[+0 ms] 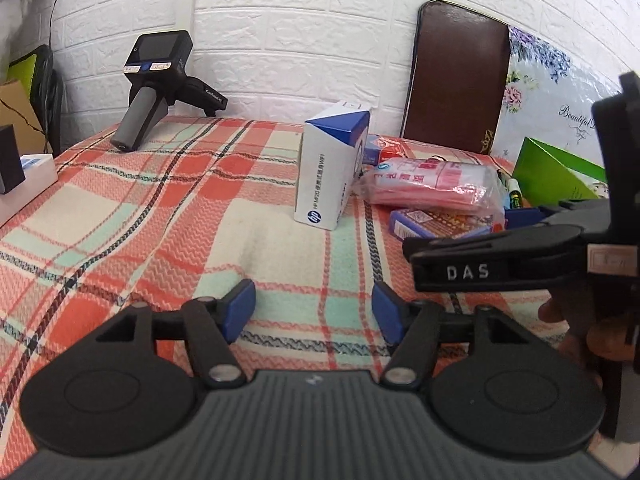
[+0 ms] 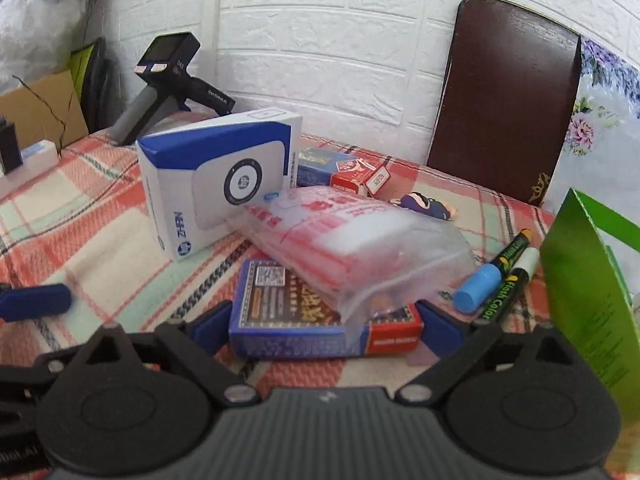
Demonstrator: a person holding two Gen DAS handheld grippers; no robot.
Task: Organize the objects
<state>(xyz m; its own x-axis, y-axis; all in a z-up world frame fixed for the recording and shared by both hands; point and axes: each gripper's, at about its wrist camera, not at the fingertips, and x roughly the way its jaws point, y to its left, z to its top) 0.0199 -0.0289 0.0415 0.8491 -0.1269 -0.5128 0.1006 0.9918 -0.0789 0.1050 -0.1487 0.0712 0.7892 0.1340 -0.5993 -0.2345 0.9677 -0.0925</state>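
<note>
1. Far left, both views: spare handheld gripper (image 1: 158, 92) lies on the plaid cloth (image 1: 120, 208) by the white brick wall (image 1: 300, 40), w/ a white box (image 1: 30, 178) + dark block at the left edge. Cardboard box (image 2: 40, 108) behind shows clearly only in right wrist view.
2. Left gripper (image 1: 314, 306): jaws apart, nothing btwn the blue pads, only bare cloth under them. Its view shows the right gripper's black side w/ "DAS" lettering + a bit of the person's hand (image 1: 580, 332) at far right; right wrist view catches just one blue fingertip of the left gripper at its left edge.
3. Centre: white/blue HP box (image 2: 216, 184) stands upright on the cloth. Left view gives its narrow side, right view its printed front.
4. Clear plastic bag (image 2: 360, 244) w/ red print leans against the HP box and lies over the blue card box (image 2: 288, 316), covering much of its top.
5. Right gripper (image 2: 322, 326): jaws spread wide, one pad each side of the blue card box. Pads look right at its ends; firm press or not, can't tell.
6. Right wrist view only: second card box (image 2: 344, 172) far behind the bag, small figure (image 2: 428, 206) near it, two markers (image 2: 500, 276) right of the bag.
7. Far right: green paper bag (image 2: 592, 300) crowds the near right side; brown board (image 2: 508, 100) + floral panel (image 1: 560, 92) lean on the wall.
</note>
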